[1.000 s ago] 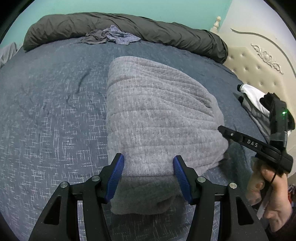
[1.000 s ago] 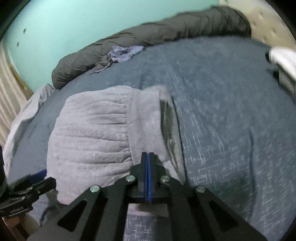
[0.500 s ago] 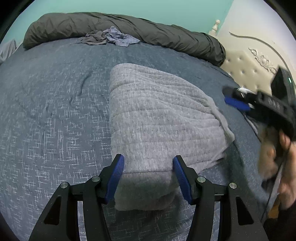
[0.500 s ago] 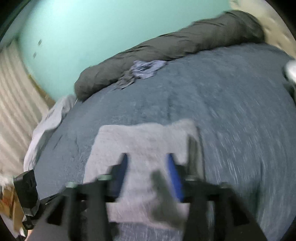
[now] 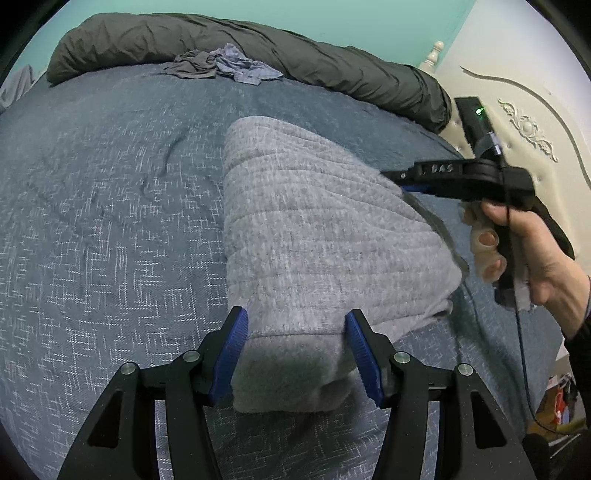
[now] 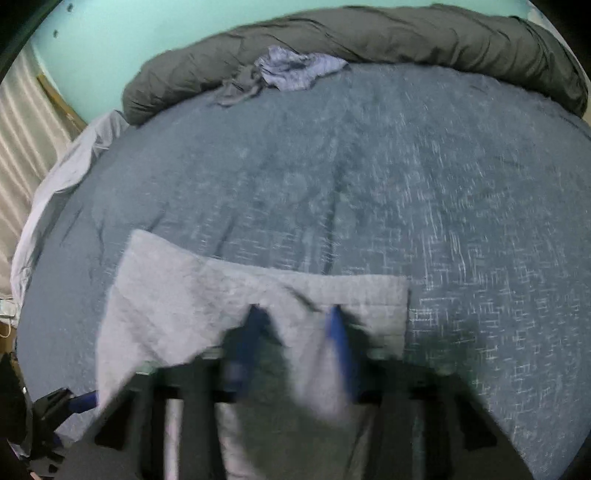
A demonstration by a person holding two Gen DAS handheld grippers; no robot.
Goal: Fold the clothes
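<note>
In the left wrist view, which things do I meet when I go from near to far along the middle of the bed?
Left hand-held gripper → folded grey garment → blue bedspread → crumpled clothes → rolled dark duvet.

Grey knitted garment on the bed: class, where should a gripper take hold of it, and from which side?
Probably the thick folded edge of the grey knitted garment nearest the left gripper, approached from that near side: the rounded roll lies between its open jaws.

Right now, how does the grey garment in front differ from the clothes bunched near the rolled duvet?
The grey garment lies folded into a smooth, flat slab; the bunched clothes are a crumpled, unfolded heap. The grey garment sits near, between the open left gripper fingers; the bunched clothes lie far back against the dark duvet. Both rest on the blue bedspread.
</note>
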